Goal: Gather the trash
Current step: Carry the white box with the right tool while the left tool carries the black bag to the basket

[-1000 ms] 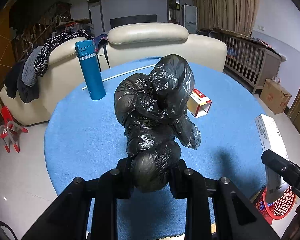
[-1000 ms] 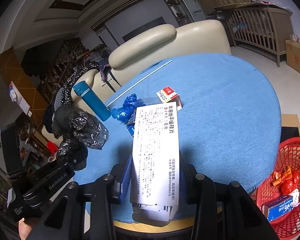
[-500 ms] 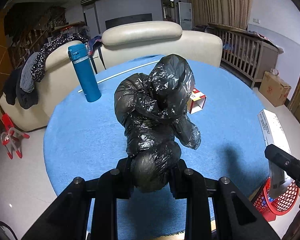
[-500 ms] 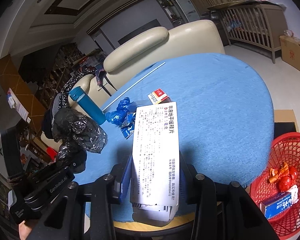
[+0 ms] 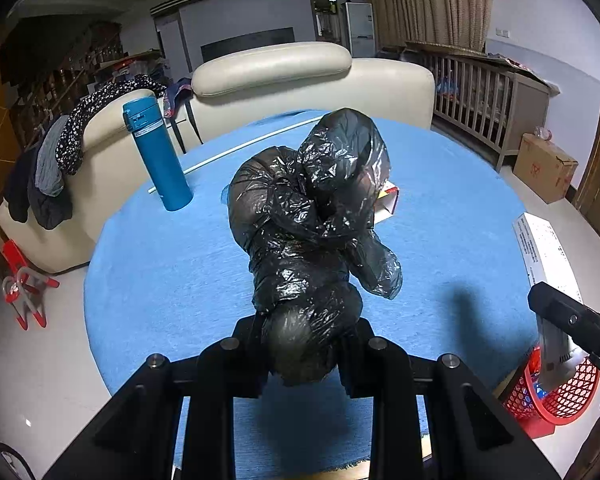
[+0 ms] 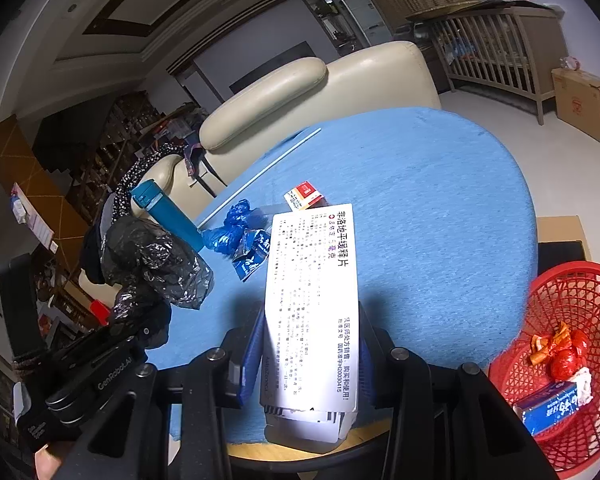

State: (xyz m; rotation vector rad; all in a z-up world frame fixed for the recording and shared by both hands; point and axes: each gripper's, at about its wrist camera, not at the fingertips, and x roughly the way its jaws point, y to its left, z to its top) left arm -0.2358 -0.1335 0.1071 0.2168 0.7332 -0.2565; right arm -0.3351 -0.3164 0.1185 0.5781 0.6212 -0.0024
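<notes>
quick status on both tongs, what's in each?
Left tongs: closed on the black plastic bag.
Right tongs: closed on the white medicine box.

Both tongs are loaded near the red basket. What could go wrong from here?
1. The white medicine box sticks far out past the right tongs; it may pivot or catch the red basket rim on the drop.
2. The left tongs pinch only the black plastic bag at its lower end, so it could slip out.
</notes>
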